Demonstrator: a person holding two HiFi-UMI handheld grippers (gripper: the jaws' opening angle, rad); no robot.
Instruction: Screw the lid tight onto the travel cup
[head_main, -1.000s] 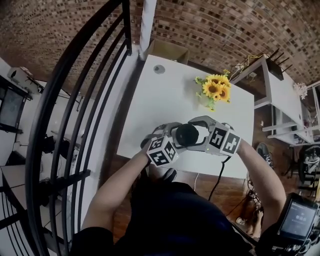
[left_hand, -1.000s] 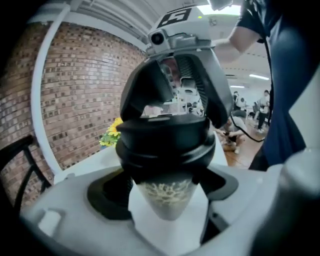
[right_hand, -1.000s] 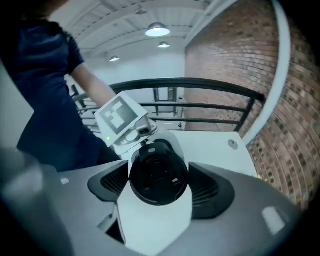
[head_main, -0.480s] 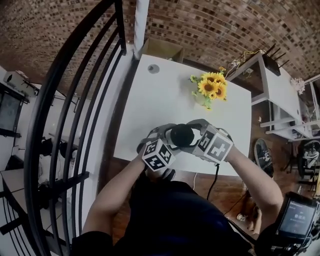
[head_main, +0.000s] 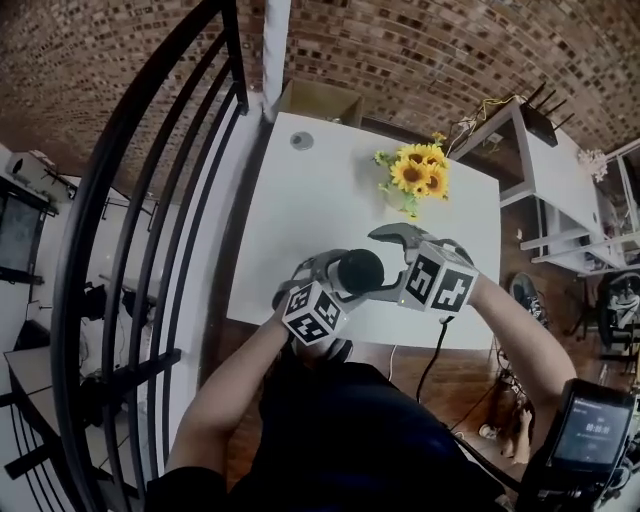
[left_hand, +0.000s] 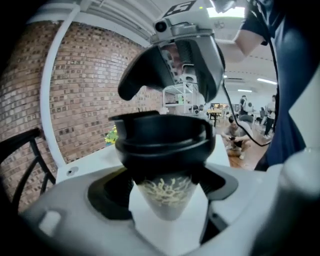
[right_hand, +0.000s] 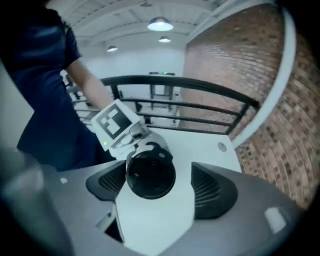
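The travel cup (left_hand: 167, 192), grey with a pale yellow pattern, stands upright between the pads of my left gripper (left_hand: 165, 197), which is shut on its body. Its black lid (left_hand: 162, 137) sits on top. In the head view the left gripper (head_main: 335, 283) holds the cup above the table's near edge, and the lid (head_main: 360, 270) faces up. My right gripper (head_main: 387, 264) reaches in from the right, one finger on each side of the lid. In the right gripper view the lid (right_hand: 150, 172) lies between the jaws of the right gripper (right_hand: 157, 182). Those jaws are opening, with a gap at the right pad (right_hand: 212, 187).
The white table (head_main: 320, 200) carries a vase of sunflowers (head_main: 412, 178) at its far right and a round grommet (head_main: 301, 141) at the far edge. A black stair railing (head_main: 140, 220) runs along the left. White desks (head_main: 560, 180) stand at the right. The brick floor lies beyond.
The right gripper's jaws have spread wider around the lid, and its marker cube has turned a little. The cup stays in the left gripper at about the same place.
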